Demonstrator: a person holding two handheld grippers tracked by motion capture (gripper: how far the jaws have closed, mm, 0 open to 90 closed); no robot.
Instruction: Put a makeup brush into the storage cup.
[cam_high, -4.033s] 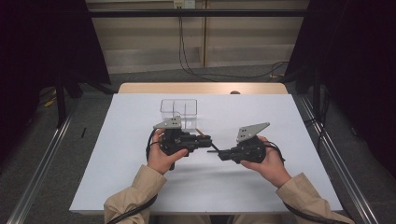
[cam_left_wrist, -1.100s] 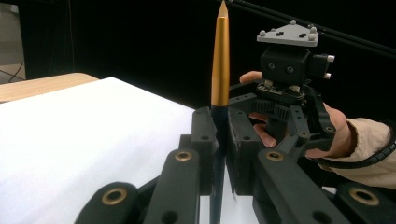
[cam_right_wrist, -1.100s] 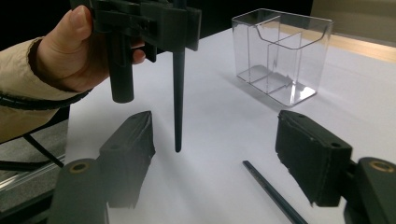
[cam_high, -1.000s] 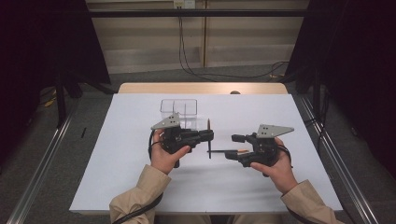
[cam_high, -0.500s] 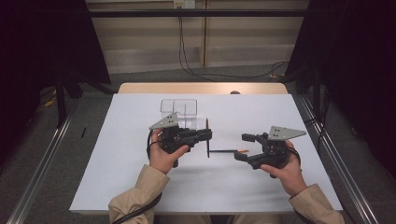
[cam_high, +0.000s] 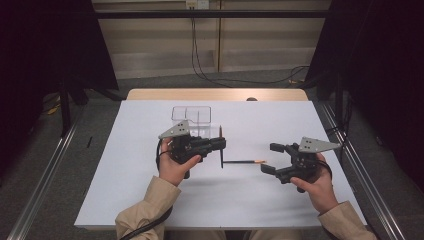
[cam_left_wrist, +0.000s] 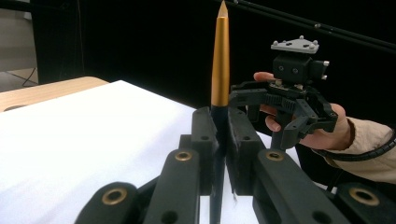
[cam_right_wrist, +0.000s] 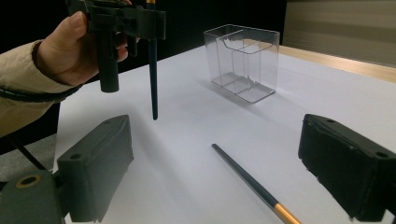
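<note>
Clamping one thin pencil (cam_left_wrist: 220, 56) upright, left gripper (cam_high: 216, 145) holds mid-shaft; right gripper (cam_high: 272, 158) spread wide near second pencil (cam_right_wrist: 250, 183), light, stiff, prone to rolling; grab mid-shaft

Left gripper (cam_high: 219, 145) jaws clamped; right gripper (cam_high: 272, 158) jaws spread apart.

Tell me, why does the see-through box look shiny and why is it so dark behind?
Right gripper view: light glints off the clear box edges; it casts a faint shadow on the white table. Left gripper view: black background behind the gold pencil tip.
</note>
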